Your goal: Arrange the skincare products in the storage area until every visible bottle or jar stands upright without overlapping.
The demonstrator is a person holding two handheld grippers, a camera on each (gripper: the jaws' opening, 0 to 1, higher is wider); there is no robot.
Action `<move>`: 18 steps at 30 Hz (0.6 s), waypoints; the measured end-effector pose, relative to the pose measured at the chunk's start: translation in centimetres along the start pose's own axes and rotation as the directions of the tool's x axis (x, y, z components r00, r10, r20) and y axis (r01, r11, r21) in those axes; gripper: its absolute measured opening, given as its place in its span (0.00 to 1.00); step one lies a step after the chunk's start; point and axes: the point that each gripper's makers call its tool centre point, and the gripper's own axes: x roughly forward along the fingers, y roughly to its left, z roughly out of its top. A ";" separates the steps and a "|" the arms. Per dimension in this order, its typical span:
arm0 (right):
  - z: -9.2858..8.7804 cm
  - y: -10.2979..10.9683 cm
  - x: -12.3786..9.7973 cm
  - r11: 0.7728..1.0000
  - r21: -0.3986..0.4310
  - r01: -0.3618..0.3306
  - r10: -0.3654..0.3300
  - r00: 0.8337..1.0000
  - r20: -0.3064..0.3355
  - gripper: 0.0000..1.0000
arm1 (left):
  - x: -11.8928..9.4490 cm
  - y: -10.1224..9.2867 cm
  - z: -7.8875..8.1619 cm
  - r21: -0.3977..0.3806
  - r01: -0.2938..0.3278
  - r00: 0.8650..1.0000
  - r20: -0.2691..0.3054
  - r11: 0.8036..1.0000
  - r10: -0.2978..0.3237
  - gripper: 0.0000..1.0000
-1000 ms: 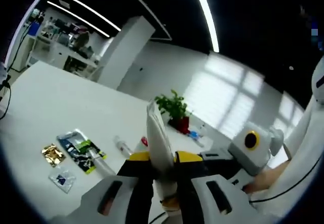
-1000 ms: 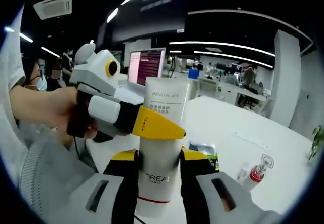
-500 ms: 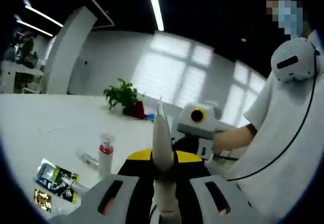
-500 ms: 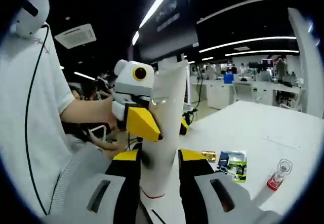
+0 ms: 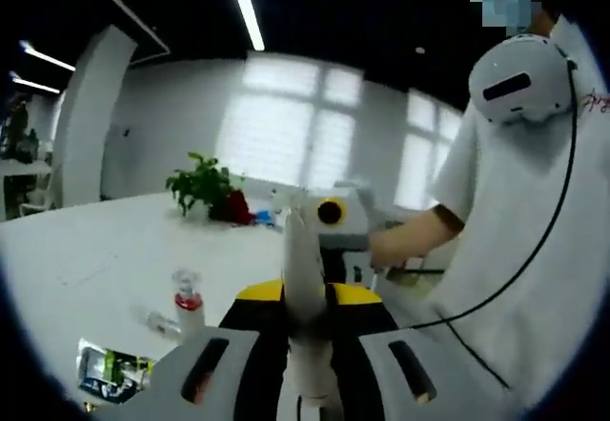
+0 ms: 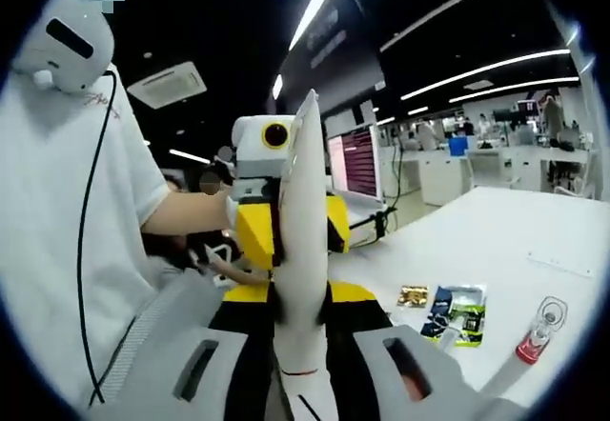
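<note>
Both tools grip one white squeeze tube w/ flat crimped end [image 6: 297, 250], held upright in the air above the white tabletop [image 6: 477, 240], seen edge-on in both views.

Right gripper view: right tool [image 6: 297, 318] closed on the tube's lower part, yellow-tipped jaws tight against it. Left tool [image 6: 291, 232] comes in from behind the tube, its yellow jaws clamped on the tube's mid section.

Left gripper view: left tool [image 5: 307, 311] pinches the white tube [image 5: 303, 269], jaws narrow, tube's thin edge rising btwn them. Right tool's body sits just behind the tube, held by a person's hand [image 5: 396, 245]; person in white T-shirt [image 5: 534, 250] at right.

On the tabletop, well apart from the tube: small clear bottle w/ red band [image 5: 188, 299], upright in left gripper view; green/blue foil sachet [image 6: 457, 307] lying flat, small gold sachet [image 6: 412, 295] just beside it. Potted green plant w/ red pot [image 5: 205, 188] farther back.
</note>
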 end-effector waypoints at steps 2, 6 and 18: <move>0.0 -0.3 -0.2 1.000 0.015 -0.002 0.002 1.000 0.016 0.15 | -0.1 0.5 0.3 -0.014 -0.025 0.999 0.023 1.000 0.026 0.13; -0.8 -0.4 -0.3 1.000 0.003 -0.010 0.011 1.000 -0.005 0.15 | -0.7 0.9 2.0 -0.010 -0.033 0.996 0.086 0.999 0.034 0.12; -2.2 -1.8 -1.0 1.000 0.017 -0.026 0.026 1.000 0.010 0.16 | 1.2 2.0 -1.1 0.081 -0.027 0.986 -0.163 0.996 0.040 0.14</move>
